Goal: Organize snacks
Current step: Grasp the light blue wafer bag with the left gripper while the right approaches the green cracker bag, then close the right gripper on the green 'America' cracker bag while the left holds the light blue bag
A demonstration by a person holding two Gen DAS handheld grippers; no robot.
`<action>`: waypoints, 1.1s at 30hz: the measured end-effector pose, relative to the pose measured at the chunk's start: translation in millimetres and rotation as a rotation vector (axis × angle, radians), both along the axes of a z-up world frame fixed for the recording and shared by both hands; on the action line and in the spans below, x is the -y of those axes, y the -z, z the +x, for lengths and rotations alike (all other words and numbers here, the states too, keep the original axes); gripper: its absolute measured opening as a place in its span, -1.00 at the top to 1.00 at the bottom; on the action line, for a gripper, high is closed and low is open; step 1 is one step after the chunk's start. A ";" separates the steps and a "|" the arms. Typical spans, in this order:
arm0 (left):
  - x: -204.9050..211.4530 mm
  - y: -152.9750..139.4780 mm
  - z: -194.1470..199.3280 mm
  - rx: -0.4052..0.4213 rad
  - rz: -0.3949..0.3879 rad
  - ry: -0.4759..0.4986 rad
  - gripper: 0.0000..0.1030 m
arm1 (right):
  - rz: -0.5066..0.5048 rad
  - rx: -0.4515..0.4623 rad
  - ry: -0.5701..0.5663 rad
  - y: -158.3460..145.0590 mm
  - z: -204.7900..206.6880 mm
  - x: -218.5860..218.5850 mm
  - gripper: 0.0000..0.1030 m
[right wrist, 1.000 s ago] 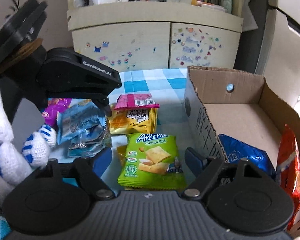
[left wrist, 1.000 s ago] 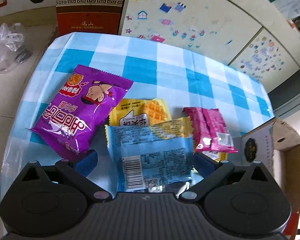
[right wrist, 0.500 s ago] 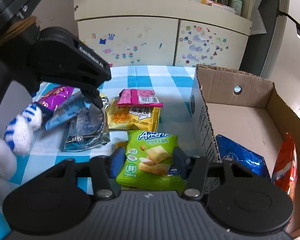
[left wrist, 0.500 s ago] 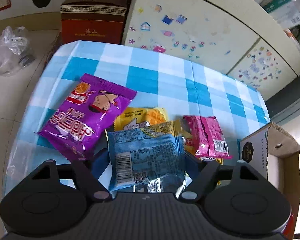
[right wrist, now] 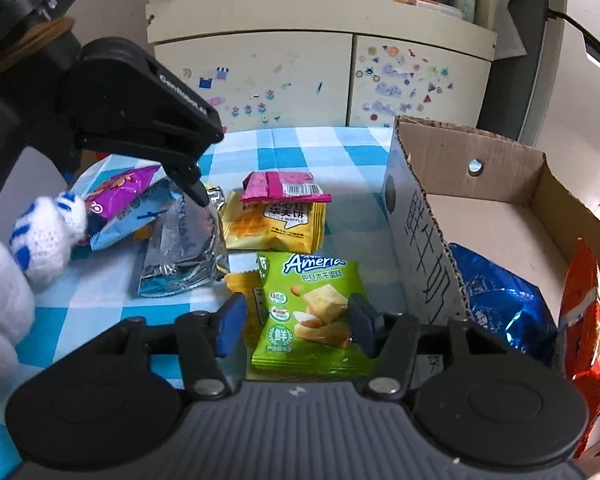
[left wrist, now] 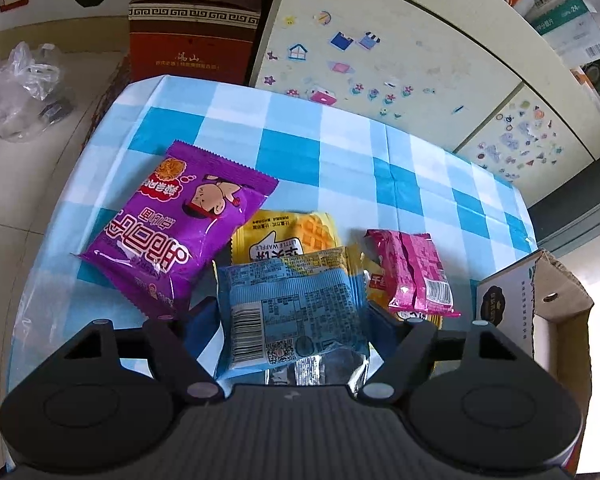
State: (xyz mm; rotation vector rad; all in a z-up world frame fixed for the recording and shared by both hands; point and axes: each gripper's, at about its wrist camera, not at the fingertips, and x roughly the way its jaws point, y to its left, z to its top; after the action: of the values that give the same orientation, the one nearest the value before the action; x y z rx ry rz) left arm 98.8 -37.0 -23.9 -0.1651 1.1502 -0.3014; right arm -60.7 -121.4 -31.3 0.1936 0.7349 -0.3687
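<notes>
1. Snacks lie in a loose cluster on the table (left wrist: 340, 152), which wears a blue-and-white checked cloth; a few more sit in an open cardboard box (right wrist: 508, 216) at the table's right edge.
2. Left tongs (left wrist: 292, 316) are clamped on a pale blue packet (left wrist: 288, 308), barcode side up, its silver end crumpled toward the camera and its blue end raised off the cloth.
3. To the left of that packet lies a purple packet (left wrist: 176, 224) with a cartoon face, flat on the table.
4. Just beyond the blue packet is a yellow waffle packet (left wrist: 296, 236), and to the right a pink packet (left wrist: 416, 272) rests on top of another yellow one.
5. Right tongs (right wrist: 296, 324) stand part-way open around a green cracker packet (right wrist: 312, 308), one finger at each side of it; I cannot tell whether the pads touch it.
6. The green packet lies near the box's left wall, overlapping a small yellow packet (right wrist: 240, 284).
7. Inside the box are a shiny blue bag (right wrist: 500, 308) and an orange-red bag (right wrist: 584, 320) against the right wall.
8. A white knitted glove with blue marks (right wrist: 48, 236) shows at the left of the right wrist view, behind the left tongs.
9. Beyond the table stands a cream cabinet (right wrist: 320, 76) dotted with small stickers.
</notes>
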 end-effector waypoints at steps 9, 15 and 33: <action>0.8 0.7 -1.8 0.001 0.017 0.009 -0.58 | -0.005 -0.051 0.002 7.5 8.9 -2.4 -0.52; 0.0 -0.4 -3.7 0.010 0.023 0.012 -0.58 | 0.080 -0.027 -0.002 6.0 6.6 6.7 -0.44; -24.8 -10.8 -6.5 -0.020 -0.026 0.039 -0.58 | 0.207 0.034 -0.174 -6.4 -10.5 -2.2 -0.57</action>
State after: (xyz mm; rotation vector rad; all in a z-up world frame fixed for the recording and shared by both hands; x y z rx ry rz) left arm 92.3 -12.2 -13.0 -0.1689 1.1703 -0.3502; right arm -71.1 -119.2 -25.0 0.3277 0.7501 -0.1233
